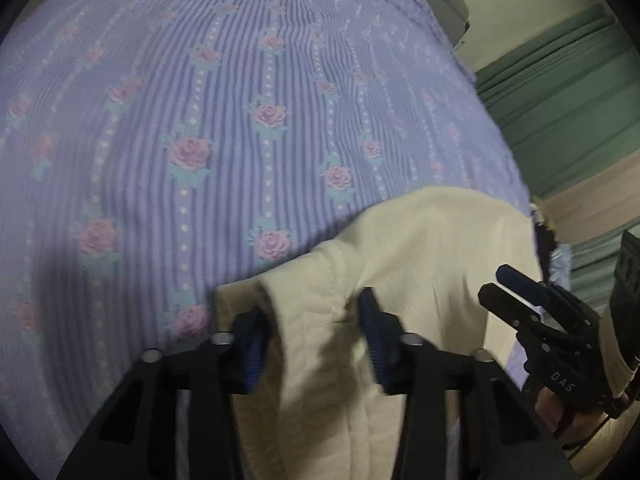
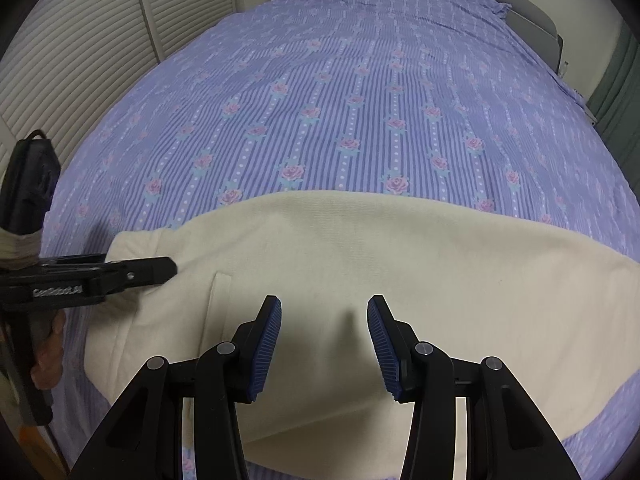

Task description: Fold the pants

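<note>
Cream pants lie flat across the near part of a bed, stretching left to right. My right gripper is open just above their middle, holding nothing. My left gripper is open, its jaws on either side of a raised fold of the pants at their left end; it also shows in the right wrist view at that end. The right gripper shows at the right edge of the left wrist view.
The bed is covered by a purple striped sheet with pink roses. White louvred doors stand to the left. A grey headboard and green curtains are at the far side.
</note>
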Tool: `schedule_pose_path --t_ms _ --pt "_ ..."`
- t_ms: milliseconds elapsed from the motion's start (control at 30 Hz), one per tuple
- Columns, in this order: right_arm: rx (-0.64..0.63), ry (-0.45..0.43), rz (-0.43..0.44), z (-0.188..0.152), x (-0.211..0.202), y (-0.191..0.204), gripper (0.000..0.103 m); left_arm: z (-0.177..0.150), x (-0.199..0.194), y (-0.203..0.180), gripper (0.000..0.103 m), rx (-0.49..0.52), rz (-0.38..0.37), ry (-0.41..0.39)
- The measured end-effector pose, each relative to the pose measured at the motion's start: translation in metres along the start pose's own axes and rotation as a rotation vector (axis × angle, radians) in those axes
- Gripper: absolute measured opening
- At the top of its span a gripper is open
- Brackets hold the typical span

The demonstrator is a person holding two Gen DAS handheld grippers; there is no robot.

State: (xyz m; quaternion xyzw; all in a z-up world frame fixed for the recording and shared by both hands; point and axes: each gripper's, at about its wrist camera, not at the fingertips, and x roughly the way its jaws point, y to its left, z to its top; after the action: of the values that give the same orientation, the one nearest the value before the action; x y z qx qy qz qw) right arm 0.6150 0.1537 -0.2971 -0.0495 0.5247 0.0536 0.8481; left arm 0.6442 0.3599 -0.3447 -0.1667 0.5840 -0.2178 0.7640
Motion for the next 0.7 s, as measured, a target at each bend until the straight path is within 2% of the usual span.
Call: schedule_pose_path --t_ms 100,200,333,533,600,700 --pt "0.002 -0.009 0.013 0.0 -0.004 0.002 0.047 -0.003 -0.026 -0.005 0.017 0.007 0.015 -0.04" --pt "0.007 -0.027 0.029 0.001 -0.008 0.005 0.047 -0.005 -0.042 -0.005 0.018 0.025 0.043 -0.086" --pt "-0.007 -0.03 0.031 -0.002 -0.009 0.011 0.047 -0.005 -0.022 0.014 0.019 0.001 0.1 -0.053" --pt "0.001 -0.021 0.01 -0.018 -0.022 0.001 0.047 0.018 -0.008 0.007 0.02 0.066 0.179 -0.045" --pt "0.018 -0.002 -0.006 -0.027 -0.023 -0.005 0.047 0.008 -0.008 0.002 0.023 0.097 0.223 -0.056" --pt "0.047 0.02 -0.007 -0.037 -0.027 -0.012 0.047 -0.002 -0.016 0.0 0.029 0.072 0.241 -0.076"
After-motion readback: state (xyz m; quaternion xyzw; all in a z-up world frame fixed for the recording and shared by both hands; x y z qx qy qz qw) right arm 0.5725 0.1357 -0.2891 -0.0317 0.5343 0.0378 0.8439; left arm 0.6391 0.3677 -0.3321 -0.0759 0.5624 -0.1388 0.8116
